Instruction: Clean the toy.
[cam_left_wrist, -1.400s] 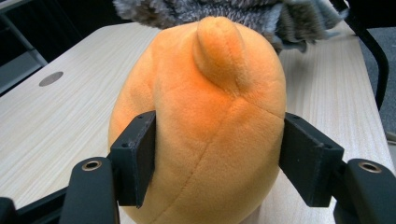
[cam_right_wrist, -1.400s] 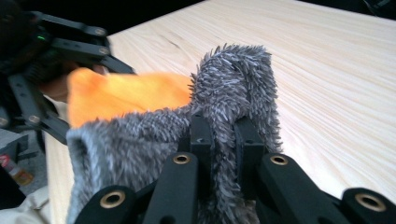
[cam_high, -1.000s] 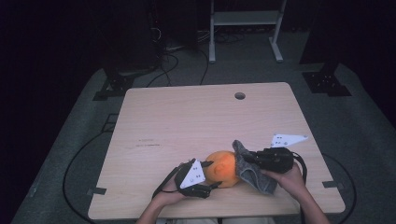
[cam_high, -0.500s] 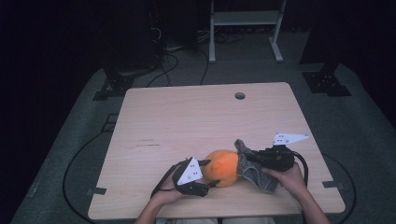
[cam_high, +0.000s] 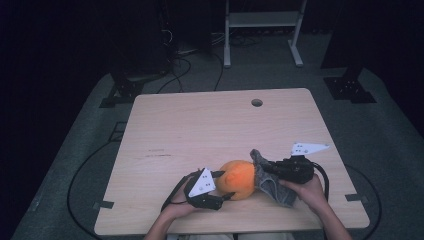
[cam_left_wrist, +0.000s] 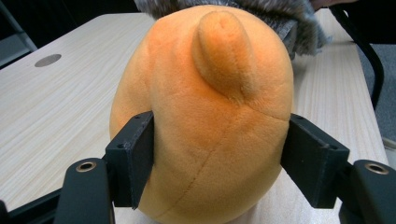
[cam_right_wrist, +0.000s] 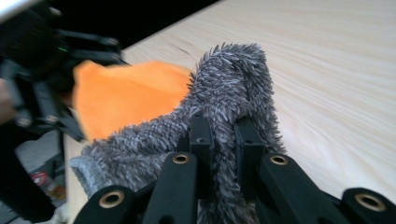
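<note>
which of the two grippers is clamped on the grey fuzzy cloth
The right gripper: its fingers pinch a fold of the grey fuzzy cloth. The left gripper instead straddles the orange plush, one finger on each side.

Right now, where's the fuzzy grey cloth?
High view: the fuzzy grey cloth sits at the table's near edge, right of centre, pinched in the right tool, touching the round orange plush toy.

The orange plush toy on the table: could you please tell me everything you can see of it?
The orange plush toy is a rounded, egg-like body of soft short-pile fabric with stitched seams and one small stubby nub. It rests on the wooden table near the person's edge. The left gripper has a jaw on each flank, touching it. A grey fuzzy fabric, pinched by the right gripper, lies against its far end.
</note>
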